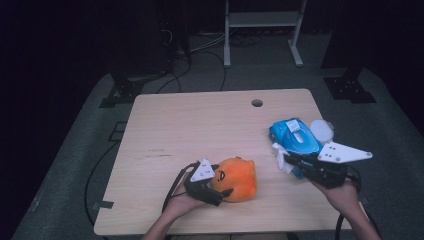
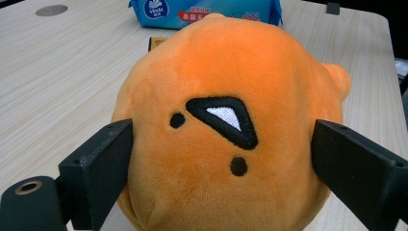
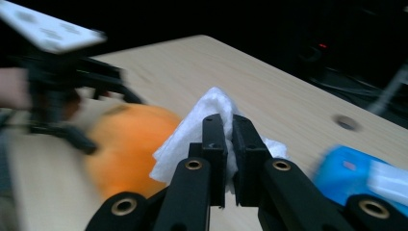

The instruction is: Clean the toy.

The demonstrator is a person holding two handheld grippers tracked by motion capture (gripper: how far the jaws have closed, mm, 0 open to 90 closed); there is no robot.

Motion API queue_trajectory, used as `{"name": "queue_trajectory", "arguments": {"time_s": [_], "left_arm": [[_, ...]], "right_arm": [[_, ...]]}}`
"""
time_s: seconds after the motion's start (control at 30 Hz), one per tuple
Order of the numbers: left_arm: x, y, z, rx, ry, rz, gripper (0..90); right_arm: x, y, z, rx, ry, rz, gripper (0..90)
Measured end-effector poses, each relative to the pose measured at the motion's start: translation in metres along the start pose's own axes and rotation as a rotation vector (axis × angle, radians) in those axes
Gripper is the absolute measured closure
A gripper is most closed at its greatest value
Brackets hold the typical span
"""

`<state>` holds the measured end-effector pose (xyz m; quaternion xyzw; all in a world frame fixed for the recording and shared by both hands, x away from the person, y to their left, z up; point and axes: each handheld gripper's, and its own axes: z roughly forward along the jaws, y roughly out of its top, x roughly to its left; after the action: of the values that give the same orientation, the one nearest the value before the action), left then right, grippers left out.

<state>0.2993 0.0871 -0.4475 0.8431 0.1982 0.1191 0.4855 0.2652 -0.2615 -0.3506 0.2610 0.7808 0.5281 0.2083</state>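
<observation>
Left gripper [image 1: 212, 187] set wide around orange plush toy [image 2: 226, 130] on worktop [image 1: 200, 125], one finger [image 2: 103, 163] touching each flank, toy held between. Right gripper [image 3: 230, 126] clamped tight on white tissue [image 3: 202, 122], sheet pinched between fingers and bulging beyond the tips, raised off worktop. Blue tissue pack [image 1: 295, 137] placed just beyond right fingers, well apart from left fingers

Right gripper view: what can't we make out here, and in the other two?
- Right gripper view: motion blur smears the orange plush and the blue wipes pack; label unreadable.
- Right tongs cover the pinched middle of the white tissue.
- Left gripper view: plush hides the pack's lower part.
- High view: left tongs hide their contact with the plush.
</observation>
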Motion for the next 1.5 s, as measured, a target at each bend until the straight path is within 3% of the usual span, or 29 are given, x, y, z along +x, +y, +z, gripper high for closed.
{"name": "queue_trajectory", "arguments": {"time_s": [0.1, 0.27, 0.37, 0.47, 0.63, 0.8, 1.07, 1.13, 1.3, 1.4, 1.5], "left_arm": [[0.000, 0.000, 0.000, 0.002, 0.000, 0.004, 9.1], [0.001, 0.000, 0.000, 0.000, -0.003, 0.002, 9.1], [0.000, -0.001, 0.001, -0.003, -0.001, -0.001, 9.0], [-0.002, 0.000, 0.002, 0.004, 0.004, 0.012, 8.3], [-0.001, -0.001, 0.002, 0.006, 0.000, 0.013, 8.3], [-0.003, 0.000, 0.003, 0.011, -0.002, 0.011, 8.3], [-0.008, 0.002, 0.010, 0.073, -0.017, 0.051, 2.5], [-0.010, 0.002, 0.011, 0.097, -0.024, 0.073, 0.0], [-0.005, 0.000, 0.008, 0.101, -0.056, 0.079, 0.0], [-0.004, 0.000, 0.007, 0.093, -0.050, 0.097, 3.1], [-0.004, -0.002, 0.007, 0.076, -0.039, 0.086, 6.4]], "right_arm": [[0.024, 0.007, 0.006, 0.002, 0.069, -0.044, 84.3], [0.054, 0.015, 0.016, -0.013, 0.177, -0.077, 84.3], [0.061, 0.015, 0.027, 0.016, 0.216, -0.080, 84.3], [0.056, 0.006, 0.046, 0.069, 0.224, -0.067, 84.3], [0.045, -0.016, 0.074, 0.138, 0.192, -0.046, 83.8], [0.050, -0.025, 0.084, 0.154, 0.157, -0.112, 73.3], [0.058, -0.029, 0.103, 0.178, 0.149, -0.216, 62.1], [0.059, -0.032, 0.109, 0.170, 0.149, -0.230, 61.7], [0.064, -0.041, 0.113, 0.143, 0.120, -0.304, 62.3], [0.063, -0.044, 0.114, 0.162, 0.106, -0.287, 65.5], [0.063, -0.041, 0.112, 0.201, 0.088, -0.274, 71.7]]}}
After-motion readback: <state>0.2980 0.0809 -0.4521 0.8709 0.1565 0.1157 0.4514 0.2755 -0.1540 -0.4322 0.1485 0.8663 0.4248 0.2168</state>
